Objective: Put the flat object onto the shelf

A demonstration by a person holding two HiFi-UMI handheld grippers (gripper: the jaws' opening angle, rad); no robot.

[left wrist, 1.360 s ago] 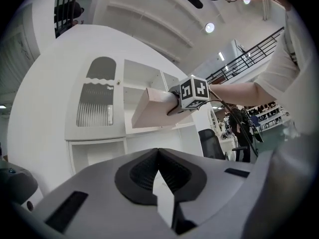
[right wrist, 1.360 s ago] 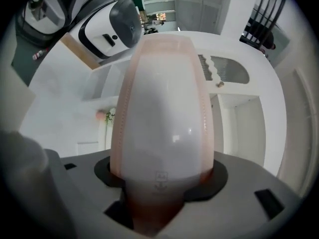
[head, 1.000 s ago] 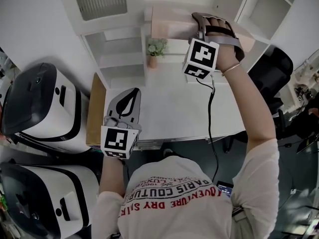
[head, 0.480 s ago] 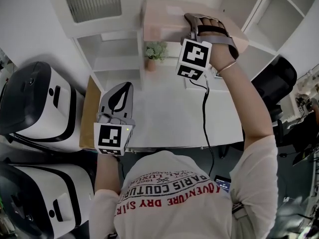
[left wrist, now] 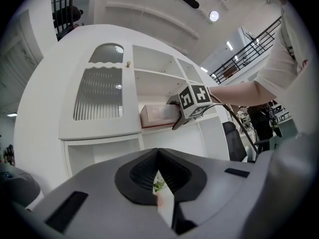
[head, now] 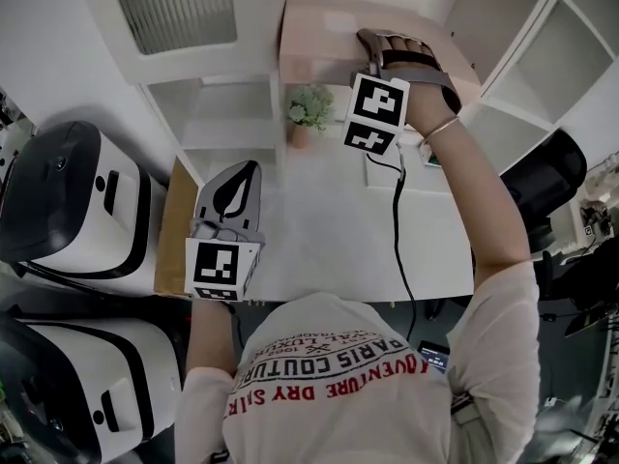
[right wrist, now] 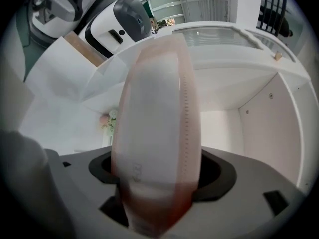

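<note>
The flat object is a pale pink box [head: 319, 32]. In the left gripper view this box [left wrist: 157, 114] lies on a board of the white shelf unit [left wrist: 107, 128]. My right gripper [head: 372, 44] reaches up to it. In the right gripper view the box [right wrist: 157, 113] stands on edge between the jaws of my right gripper [right wrist: 157, 183], which are opening; dark gaps show on both sides of it. Beyond it lies the open shelf compartment [right wrist: 234, 128]. My left gripper [head: 240, 177] hangs low over the desk, shut and empty, its jaws meeting in a narrow slit [left wrist: 158, 156].
A small potted plant [head: 308, 109] stands on the white desk [head: 329, 220] under the shelf. Two large white machines [head: 77, 201] sit at the left beside a cardboard panel [head: 172, 225]. A black chair [head: 542, 167] is at the right. A cable [head: 397, 220] trails from the right gripper.
The right gripper has pushed the pink box a little farther onto the shelf. The view has shifted slightly. The left gripper has stayed shut over the desk.
</note>
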